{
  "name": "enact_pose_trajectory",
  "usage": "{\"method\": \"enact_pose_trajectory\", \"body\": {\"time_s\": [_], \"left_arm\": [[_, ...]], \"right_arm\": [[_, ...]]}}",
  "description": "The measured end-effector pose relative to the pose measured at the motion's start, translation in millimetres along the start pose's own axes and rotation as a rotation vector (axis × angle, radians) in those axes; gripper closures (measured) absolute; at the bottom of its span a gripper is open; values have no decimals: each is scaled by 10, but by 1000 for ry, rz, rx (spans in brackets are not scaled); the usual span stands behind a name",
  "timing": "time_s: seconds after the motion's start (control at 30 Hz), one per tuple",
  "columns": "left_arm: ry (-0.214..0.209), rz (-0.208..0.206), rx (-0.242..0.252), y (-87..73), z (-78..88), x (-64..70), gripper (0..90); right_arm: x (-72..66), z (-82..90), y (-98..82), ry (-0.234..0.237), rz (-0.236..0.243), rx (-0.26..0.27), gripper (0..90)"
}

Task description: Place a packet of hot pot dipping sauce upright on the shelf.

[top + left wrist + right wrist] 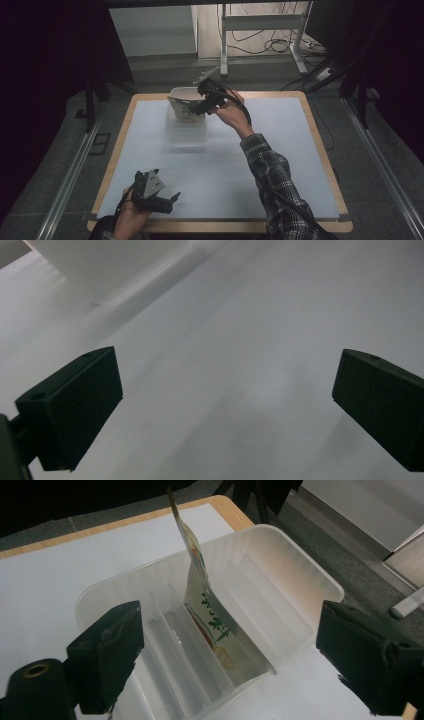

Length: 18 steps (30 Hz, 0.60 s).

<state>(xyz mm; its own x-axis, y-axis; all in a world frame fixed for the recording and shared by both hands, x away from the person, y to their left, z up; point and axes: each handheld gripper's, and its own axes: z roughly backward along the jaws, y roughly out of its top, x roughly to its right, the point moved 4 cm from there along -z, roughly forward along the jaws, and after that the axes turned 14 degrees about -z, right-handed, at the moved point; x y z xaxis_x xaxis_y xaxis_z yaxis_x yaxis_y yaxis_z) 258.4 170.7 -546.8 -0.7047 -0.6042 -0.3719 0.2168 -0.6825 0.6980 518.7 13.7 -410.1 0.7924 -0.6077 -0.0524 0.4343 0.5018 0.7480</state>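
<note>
Nearest the high view's camera, left gripper [167,199] rests low on the near-left tabletop [280,165], jaws spread wide, nothing between them; looks parked there to stay out of the way. Its own view shows bare white surface between the jaws and a corner of the plastic bin [107,270] at top left.

Right gripper [206,106] reaches over the far middle of the tabletop, just above the clear plastic bin [186,131]. Jaws are released and stand wide apart, no pad touching anything. Between and beyond them in the right gripper view, a printed card [202,592] stands on edge inside the bin [300,565], slotted between its ribbed dividers and leaning a bit. Probably the dividers are what keep it upright, so the open jaws read as a let-go after seating it.

Hard to make out: the card's print, green letters and orange shapes, not readable. Bin's near corner is cut off behind the left jaw in the right gripper view. Which slot the card's bottom edge sits in is unclear through the cloudy plastic. In the high view the hand and gripper cover part of the card [182,106].
</note>
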Motion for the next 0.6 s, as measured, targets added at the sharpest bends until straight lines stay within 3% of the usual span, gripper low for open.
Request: {"method": "enact_pose_trajectory", "body": {"time_s": [0.3,0.6], "left_arm": [[1,-2,-1,-1,-6,7,0],[3,-10,-3,1,-13,14,0]], "right_arm": [[3,94,-64,13,-24,22,71],[-20,165,-150,7,-19,21,56]]}}
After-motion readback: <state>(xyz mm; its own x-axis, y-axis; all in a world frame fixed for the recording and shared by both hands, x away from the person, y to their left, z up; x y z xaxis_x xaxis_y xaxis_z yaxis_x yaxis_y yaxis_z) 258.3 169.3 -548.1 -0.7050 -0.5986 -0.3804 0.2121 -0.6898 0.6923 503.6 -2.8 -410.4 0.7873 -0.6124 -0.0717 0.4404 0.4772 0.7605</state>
